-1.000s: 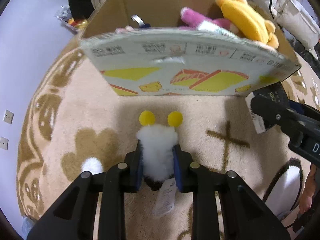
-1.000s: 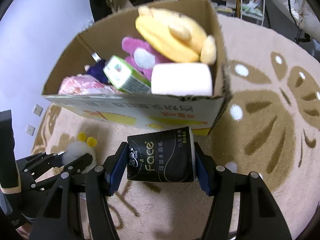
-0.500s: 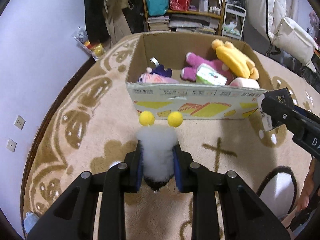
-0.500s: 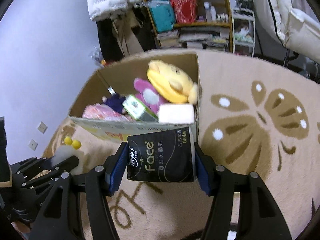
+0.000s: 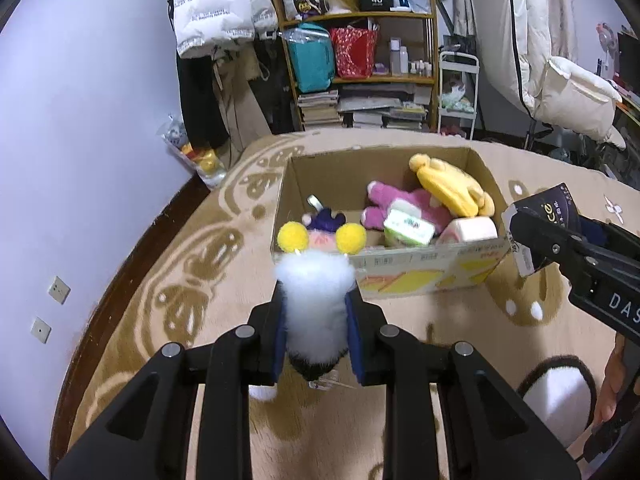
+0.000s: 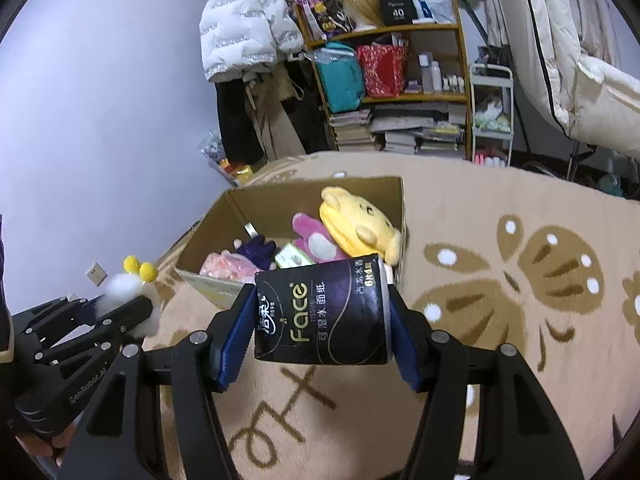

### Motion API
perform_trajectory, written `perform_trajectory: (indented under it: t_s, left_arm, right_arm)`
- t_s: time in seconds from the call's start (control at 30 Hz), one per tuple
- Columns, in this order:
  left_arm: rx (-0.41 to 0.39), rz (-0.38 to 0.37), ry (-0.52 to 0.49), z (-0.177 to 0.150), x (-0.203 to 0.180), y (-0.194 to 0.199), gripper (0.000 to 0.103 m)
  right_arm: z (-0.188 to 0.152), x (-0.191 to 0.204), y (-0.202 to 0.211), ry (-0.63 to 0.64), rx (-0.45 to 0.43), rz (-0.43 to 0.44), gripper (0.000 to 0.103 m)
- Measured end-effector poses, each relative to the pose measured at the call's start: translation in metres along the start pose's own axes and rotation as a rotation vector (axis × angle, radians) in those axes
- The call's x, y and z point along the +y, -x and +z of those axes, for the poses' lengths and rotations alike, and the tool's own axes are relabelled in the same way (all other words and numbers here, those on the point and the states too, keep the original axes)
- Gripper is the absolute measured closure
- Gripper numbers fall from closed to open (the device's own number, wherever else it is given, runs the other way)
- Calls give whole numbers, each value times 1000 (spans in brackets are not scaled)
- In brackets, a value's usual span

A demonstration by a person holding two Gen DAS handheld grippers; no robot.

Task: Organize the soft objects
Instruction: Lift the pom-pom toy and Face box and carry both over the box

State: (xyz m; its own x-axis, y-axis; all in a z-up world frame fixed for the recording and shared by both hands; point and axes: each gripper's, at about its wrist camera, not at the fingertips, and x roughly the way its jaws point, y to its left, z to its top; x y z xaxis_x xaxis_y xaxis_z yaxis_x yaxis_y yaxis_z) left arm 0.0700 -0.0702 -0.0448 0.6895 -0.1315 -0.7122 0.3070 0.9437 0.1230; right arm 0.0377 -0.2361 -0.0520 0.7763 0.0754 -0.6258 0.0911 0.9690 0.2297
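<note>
White fluff fills the left gripper [image 5: 318,320]: its blue-padded fingers [image 5: 280,332] pinch a white plush toy [image 5: 316,308] with two yellow pompoms [image 5: 322,237] on top and a dark lower end, held in the air above the beige patterned rug [image 5: 172,280]. The right gripper [image 6: 322,316] is clamped on a black pack of tissue [image 6: 322,312], its blue pads pressing the two ends; the pack shows the word "Face" and sits level between the fingers, raised over the rug and in front of the cardboard box [image 6: 288,200].

The box stands open on the rug ahead of both grippers. Inside it lie a yellow plush bear [image 6: 356,228] against the right wall, a pink plush toy [image 6: 316,240] beside it, a dark purple toy [image 6: 258,250], a pink soft bundle [image 6: 228,266] near the front, a green and white pack [image 5: 408,228] and a pale roll [image 5: 474,229] in the front right corner.

Behind the box, a wooden shelf [image 5: 360,60] holds bags, bottles and stacked books, and a white puffer jacket [image 5: 216,8] hangs to its left.
</note>
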Motion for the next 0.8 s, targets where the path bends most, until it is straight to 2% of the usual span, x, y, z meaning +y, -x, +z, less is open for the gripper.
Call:
perform_trajectory:
  t_s: [0.23,0.37,0.53,0.8]
  left_arm:
    - [-62,12,-3,24,3,4,79]
    - [-129,28,-34,49,2,12,79]
    - [-170,48,-35,76,1,20,79]
    - [-181,60,-74,107,-3,1,79]
  right_arm:
    - [16,0,1,10,-51,11,38]
    - [28,-1,1,15,-76,19,38]
    - [39,-5,-9,14,-86,23,38]
    - [58,-6,-34,17,-84,31,38]
